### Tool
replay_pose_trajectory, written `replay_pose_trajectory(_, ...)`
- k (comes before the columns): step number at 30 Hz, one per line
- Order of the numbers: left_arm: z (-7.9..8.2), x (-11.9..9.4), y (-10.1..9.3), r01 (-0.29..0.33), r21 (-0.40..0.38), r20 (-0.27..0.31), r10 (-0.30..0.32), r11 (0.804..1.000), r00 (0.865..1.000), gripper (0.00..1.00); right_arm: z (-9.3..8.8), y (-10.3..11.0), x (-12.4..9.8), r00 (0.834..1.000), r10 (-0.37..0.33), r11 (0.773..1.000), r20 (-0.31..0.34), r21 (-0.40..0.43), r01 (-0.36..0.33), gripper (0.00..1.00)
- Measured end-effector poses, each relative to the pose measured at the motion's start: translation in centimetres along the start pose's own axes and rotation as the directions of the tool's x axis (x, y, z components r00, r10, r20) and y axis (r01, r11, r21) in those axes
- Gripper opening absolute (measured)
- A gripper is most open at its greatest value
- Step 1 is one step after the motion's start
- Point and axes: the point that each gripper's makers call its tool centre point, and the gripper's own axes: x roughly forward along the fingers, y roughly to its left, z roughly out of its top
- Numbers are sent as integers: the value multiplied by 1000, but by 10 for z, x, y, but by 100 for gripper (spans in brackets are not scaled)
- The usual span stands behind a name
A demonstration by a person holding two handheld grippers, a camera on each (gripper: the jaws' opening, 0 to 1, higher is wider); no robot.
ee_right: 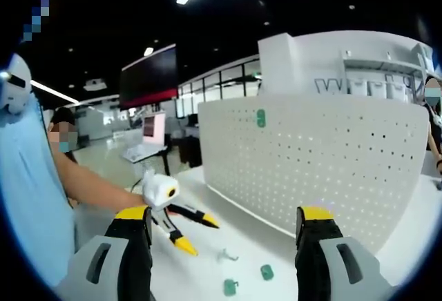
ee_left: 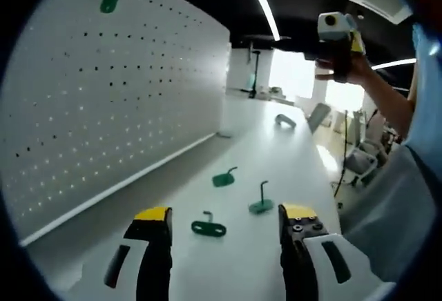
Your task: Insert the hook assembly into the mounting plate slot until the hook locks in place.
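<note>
White perforated pegboard panel [ee_left: 103,101] stands upright on the long white tabletop [ee_left: 276,156], one green hook plate [ee_left: 110,1] already hung near its top edge. Left gripper [ee_left: 224,228] low over the table, jaws spread wide, nothing held. Right gripper [ee_right: 224,228] likewise wide open and empty. Three loose green hook assemblies [ee_left: 209,228] [ee_left: 224,178] [ee_left: 262,206] lie on the table just beyond the left jaws

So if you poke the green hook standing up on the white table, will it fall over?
Probably. The small green plastic-looking hook stands a thin post on a little flat base, so it looks light and tippy. On the smooth white table it might slide first.
</note>
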Motion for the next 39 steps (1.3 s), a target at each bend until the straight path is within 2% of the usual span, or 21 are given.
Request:
replay_pose_trajectory(8, -12, 18, 8, -19, -2, -24, 19, 1000, 1000, 60, -6, -4, 0, 1000, -5, 1000, -13, 11, 5, 87)
replay_pose_trajectory(16, -25, 27, 16, -39, 0, -57, 39, 999, 998, 54, -10, -9, 0, 1000, -9, 1000, -20, 22, 10, 87)
replay_pose_trajectory(28, -38, 40, 12, -10, 14, -88, 11, 1000, 996, 49, -18, -18, 2, 999, -11, 999, -37, 41, 13, 87)
replay_pose_trajectory(39, -45, 48, 17, -12, 8, -105, 13, 1000, 994, 45, -22, -20, 4, 999, -11, 998, -40, 54, 13, 87)
